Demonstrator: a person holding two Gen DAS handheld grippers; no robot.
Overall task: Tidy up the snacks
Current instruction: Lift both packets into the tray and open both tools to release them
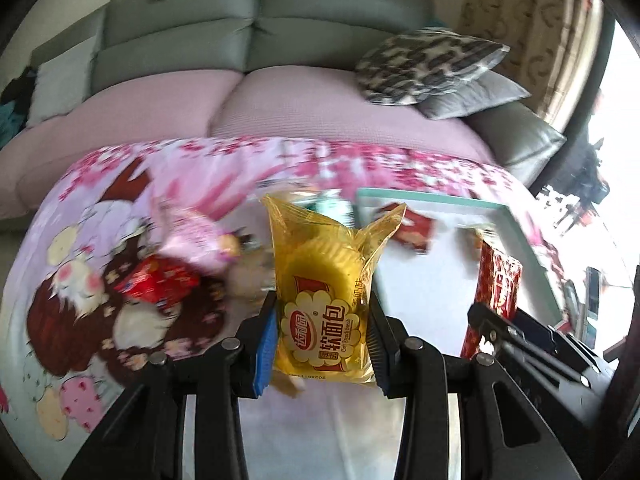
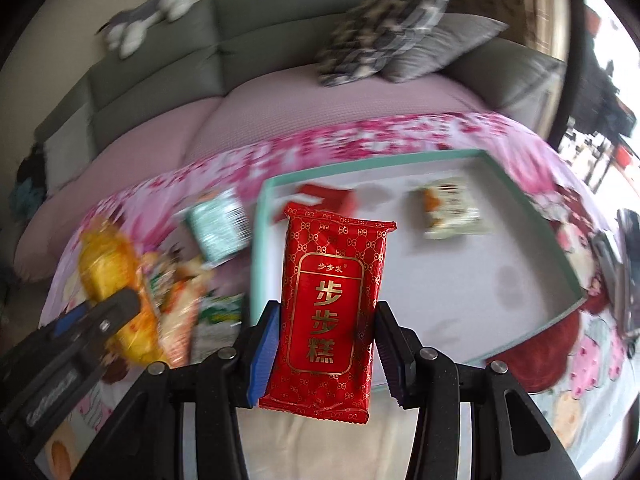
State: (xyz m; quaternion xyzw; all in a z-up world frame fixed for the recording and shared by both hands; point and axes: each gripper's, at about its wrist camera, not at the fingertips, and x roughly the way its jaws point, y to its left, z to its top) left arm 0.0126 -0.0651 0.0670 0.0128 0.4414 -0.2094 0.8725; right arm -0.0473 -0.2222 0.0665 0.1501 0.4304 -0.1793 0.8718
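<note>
Left gripper (image 1: 322,320): black jaws with blue ribbed pads, clamped on both sides of a yellow transparent plastic packet of soft bread (image 1: 326,280). Packet upright between the pads, crimped top edge flaring above them, clear of the surface below.

Right gripper (image 2: 326,344): same build, closed on a red foil snack packet with gold lettering and a gold pattern (image 2: 330,300). Packet upright, bottom seam hanging below the pads, top seam in front of the near-left corner of the tray. In the left wrist view the same red packet shows at the right, edge-on, with the tray behind it.

Tray: shallow rectangular box with teal rim and white floor (image 2: 460,280), lying on a pink floral cloth with cartoon print (image 2: 360,136). Inside it: a small red carton-like pack (image 2: 332,200) near the far-left corner and a pale green and white wrapped snack (image 2: 452,210) further right, the two well apart. A few faint grey stains on the white floor.

Outside the tray, to its left: a mint-green and white sachet (image 2: 218,224) just beside the rim; nearer, a blurred heap of orange, green and white wrappers (image 2: 188,300). The left wrist view adds a crumpled red wrapper (image 1: 158,282) and a pink pouch (image 1: 196,240) on the cloth.

Background: grey sofa with pink seat cover (image 1: 256,24), patterned black and grey cushion (image 1: 428,64) on a plain grey one, soft toy on the backrest. Strong motion blur in both views.
</note>
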